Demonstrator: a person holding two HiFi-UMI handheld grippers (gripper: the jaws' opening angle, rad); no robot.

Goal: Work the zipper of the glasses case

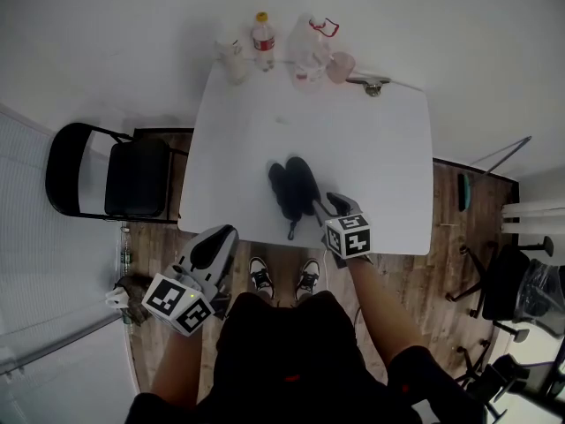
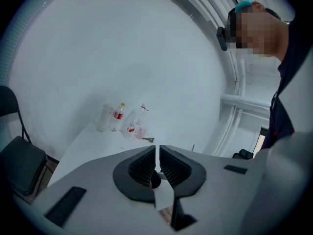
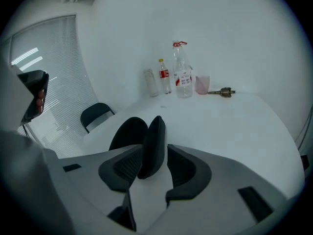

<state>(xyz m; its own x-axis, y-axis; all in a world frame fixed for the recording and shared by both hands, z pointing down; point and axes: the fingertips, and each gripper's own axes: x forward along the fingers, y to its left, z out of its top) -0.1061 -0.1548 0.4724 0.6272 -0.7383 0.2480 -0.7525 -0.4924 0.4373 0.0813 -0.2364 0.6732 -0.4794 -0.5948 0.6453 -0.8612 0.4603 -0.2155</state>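
straddles one half of glasses case [image 1: 291, 188] with right tool [image 1: 322, 206], jaws apart, likely for steadying; holds left tool [image 1: 214, 244] closed, off worktop [image 1: 353, 131].

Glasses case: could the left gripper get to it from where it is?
Probably yes. The left gripper hangs just off the table, with nothing between it and the glasses case, but its jaws are shut and would need opening.
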